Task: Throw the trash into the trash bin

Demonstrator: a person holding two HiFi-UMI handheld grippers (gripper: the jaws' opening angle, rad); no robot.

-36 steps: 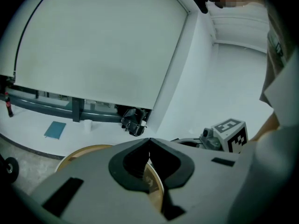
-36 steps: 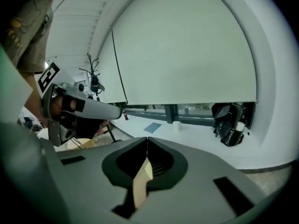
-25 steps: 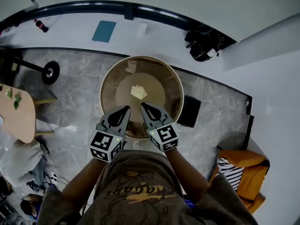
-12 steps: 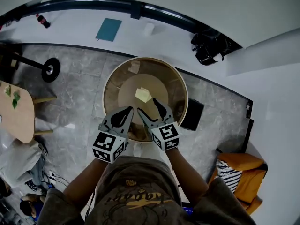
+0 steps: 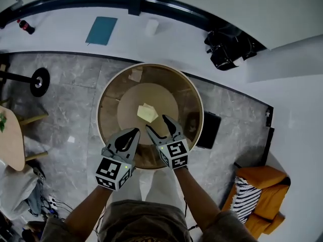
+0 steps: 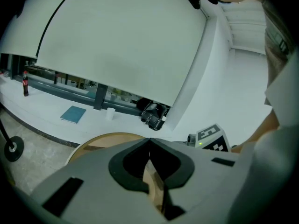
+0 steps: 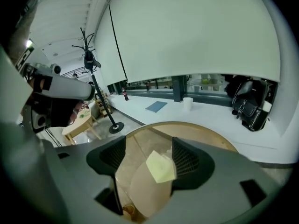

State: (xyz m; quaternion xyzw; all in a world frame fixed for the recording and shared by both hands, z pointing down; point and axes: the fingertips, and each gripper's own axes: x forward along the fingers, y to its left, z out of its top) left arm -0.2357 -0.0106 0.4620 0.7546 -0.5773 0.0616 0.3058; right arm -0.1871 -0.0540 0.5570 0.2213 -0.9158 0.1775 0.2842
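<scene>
Trash in the bin, right gripper released above it.
The yellow paper scrap [image 5: 147,113] lies on the floor of the trash bin [image 5: 108,102], at 11 o'clock from the right gripper [image 5: 156,123]. Its jaws stand apart and empty, so the drop looks done. The left gripper [image 5: 135,131], at the bin's 7 o'clock, is clenched on nothing and seems idle.

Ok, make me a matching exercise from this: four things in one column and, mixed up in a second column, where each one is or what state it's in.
Column one
1. yellow paper
2. teal notebook
3. left gripper
4. right gripper

Column two
A. jaws apart
B. on the bottom of the trash bin
C. jaws together
D. on the white surface beyond the bin

Pairs: 1-B, 2-D, 3-C, 4-A
</scene>
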